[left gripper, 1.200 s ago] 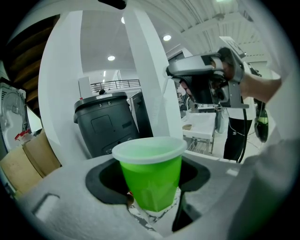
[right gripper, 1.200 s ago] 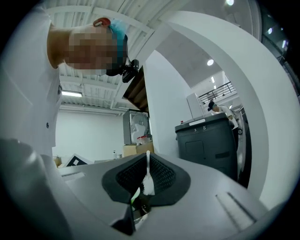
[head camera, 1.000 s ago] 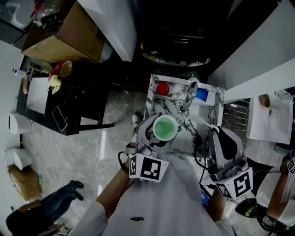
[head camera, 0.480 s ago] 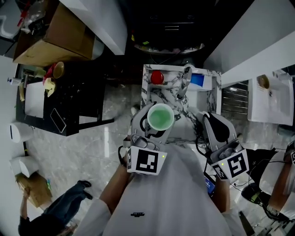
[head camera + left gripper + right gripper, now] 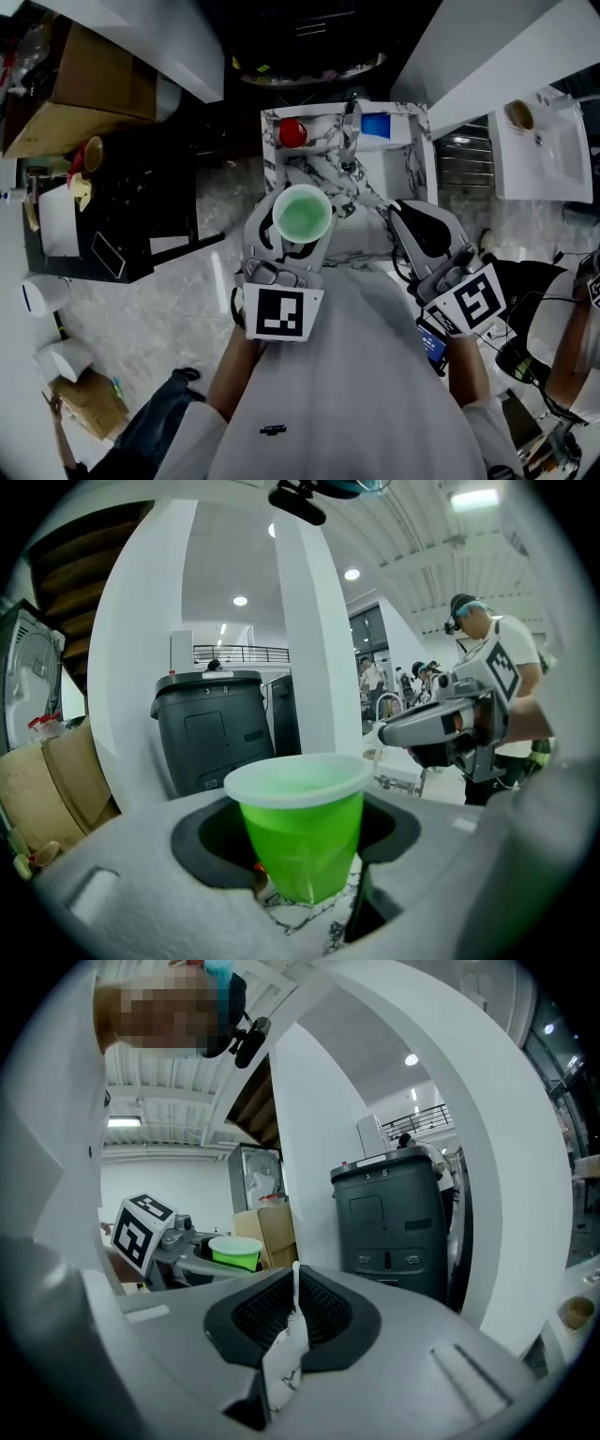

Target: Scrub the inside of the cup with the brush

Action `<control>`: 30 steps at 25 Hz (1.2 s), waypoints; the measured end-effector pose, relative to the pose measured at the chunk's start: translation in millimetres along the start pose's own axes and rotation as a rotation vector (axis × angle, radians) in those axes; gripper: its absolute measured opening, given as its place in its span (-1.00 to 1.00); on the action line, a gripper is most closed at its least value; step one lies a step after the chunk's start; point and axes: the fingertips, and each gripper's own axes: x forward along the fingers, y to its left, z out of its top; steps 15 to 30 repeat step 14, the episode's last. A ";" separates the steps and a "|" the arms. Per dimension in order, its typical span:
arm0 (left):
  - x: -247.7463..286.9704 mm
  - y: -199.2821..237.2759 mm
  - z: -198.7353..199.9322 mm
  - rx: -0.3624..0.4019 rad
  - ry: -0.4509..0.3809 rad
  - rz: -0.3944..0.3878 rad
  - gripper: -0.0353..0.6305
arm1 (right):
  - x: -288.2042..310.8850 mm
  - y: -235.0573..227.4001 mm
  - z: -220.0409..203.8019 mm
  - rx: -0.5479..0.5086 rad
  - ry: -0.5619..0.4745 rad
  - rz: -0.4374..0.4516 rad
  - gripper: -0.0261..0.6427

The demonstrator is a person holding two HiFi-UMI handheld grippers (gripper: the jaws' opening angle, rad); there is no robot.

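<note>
A green plastic cup (image 5: 301, 214) with a pale rim stands upright between the jaws of my left gripper (image 5: 298, 230), which is shut on its sides. In the left gripper view the cup (image 5: 302, 829) fills the middle and looks empty. It hangs over the near edge of a small marble-topped table (image 5: 319, 173). A grey long-handled brush (image 5: 350, 129) lies on the far part of that table. My right gripper (image 5: 401, 214) is to the right of the cup and apart from it. Its black pads (image 5: 319, 1312) are pressed together with nothing between them.
A red object (image 5: 292, 133) and a blue object (image 5: 377, 126) lie at the table's far end beside the brush. A black side table (image 5: 141, 202) with clutter stands at the left. A dark grey bin (image 5: 211, 728) and white pillars rise beyond. Another person (image 5: 487, 644) stands at the right.
The head view has slid, so the table and both grippers sit higher and further left in it. The cup stays held in the left gripper. The right gripper keeps its place beside it.
</note>
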 end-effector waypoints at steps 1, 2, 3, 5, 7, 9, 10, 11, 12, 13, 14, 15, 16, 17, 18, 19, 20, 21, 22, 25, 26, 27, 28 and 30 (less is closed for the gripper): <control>0.4 -1.5 0.7 0.004 -0.004 -0.003 -0.04 | -0.7 0.4 -0.9 -0.004 0.003 0.002 -0.85; 0.8 -3.2 1.2 0.006 -0.007 -0.006 -0.04 | -1.3 0.8 -1.6 -0.006 0.005 0.003 -0.85; 0.9 -5.0 1.4 0.008 -0.006 -0.009 -0.04 | -1.6 1.4 -2.1 -0.006 0.005 0.004 -0.85; 0.9 -7.9 1.8 0.008 -0.002 -0.017 -0.04 | -1.9 2.9 -2.2 -0.007 0.005 0.006 -0.85; 0.7 -9.2 2.9 0.009 -0.003 -0.021 -0.04 | -1.6 3.8 -1.1 -0.011 0.007 0.006 -0.85; -0.4 -10.0 2.4 0.007 -0.003 -0.022 -0.04 | -1.5 4.8 -0.1 -0.009 0.006 0.001 -0.85; -1.3 -10.5 1.8 0.006 -0.002 -0.024 -0.04 | -1.8 5.4 0.2 -0.005 0.003 -0.005 -0.85; -2.4 -11.2 1.2 0.007 -0.001 -0.026 -0.04 | -2.2 5.9 0.6 0.000 -0.001 -0.014 -0.85; -3.6 -12.0 0.9 0.008 0.001 -0.029 -0.04 | -2.7 6.0 1.0 0.006 -0.006 -0.025 -0.85; -4.8 -12.7 0.7 0.009 0.002 -0.031 -0.04 | -3.2 5.9 1.4 0.013 -0.012 -0.038 -0.85; -5.9 -13.4 0.6 0.010 0.002 -0.034 -0.04 | -3.7 5.7 1.9 0.020 -0.019 -0.052 -0.85; -5.9 -13.4 0.6 0.010 0.002 -0.034 -0.04 | -3.7 5.7 1.9 0.020 -0.019 -0.052 -0.85; -5.9 -13.4 0.6 0.010 0.002 -0.034 -0.04 | -3.7 5.7 1.9 0.020 -0.019 -0.052 -0.85; -5.9 -13.4 0.6 0.010 0.002 -0.034 -0.04 | -3.7 5.7 1.9 0.020 -0.019 -0.052 -0.85; -5.9 -13.4 0.6 0.010 0.002 -0.034 -0.04 | -3.7 5.7 1.9 0.020 -0.019 -0.052 -0.85; -5.9 -13.4 0.6 0.010 0.002 -0.034 -0.04 | -3.7 5.7 1.9 0.020 -0.019 -0.052 -0.85; -5.9 -13.4 0.6 0.010 0.002 -0.034 -0.04 | -3.7 5.7 1.9 0.020 -0.019 -0.052 -0.85; -5.9 -13.4 0.6 0.010 0.002 -0.034 -0.04 | -3.7 5.7 1.9 0.020 -0.019 -0.052 -0.85; -5.9 -13.4 0.6 0.010 0.002 -0.034 -0.04 | -3.7 5.7 1.9 0.020 -0.019 -0.052 -0.85; -5.9 -13.4 0.6 0.010 0.002 -0.034 -0.04 | -3.7 5.7 1.9 0.020 -0.019 -0.052 -0.85; -5.9 -13.4 0.6 0.010 0.002 -0.034 -0.04 | -3.7 5.7 1.9 0.020 -0.019 -0.052 -0.85; -5.9 -13.4 0.6 0.010 0.002 -0.034 -0.04 | -3.7 5.7 1.9 0.020 -0.019 -0.052 -0.85; -5.9 -13.4 0.6 0.010 0.002 -0.034 -0.04 | -3.7 5.7 1.9 0.020 -0.019 -0.052 -0.85; -5.9 -13.4 0.6 0.010 0.002 -0.034 -0.04 | -3.7 5.7 1.9 0.020 -0.019 -0.052 -0.85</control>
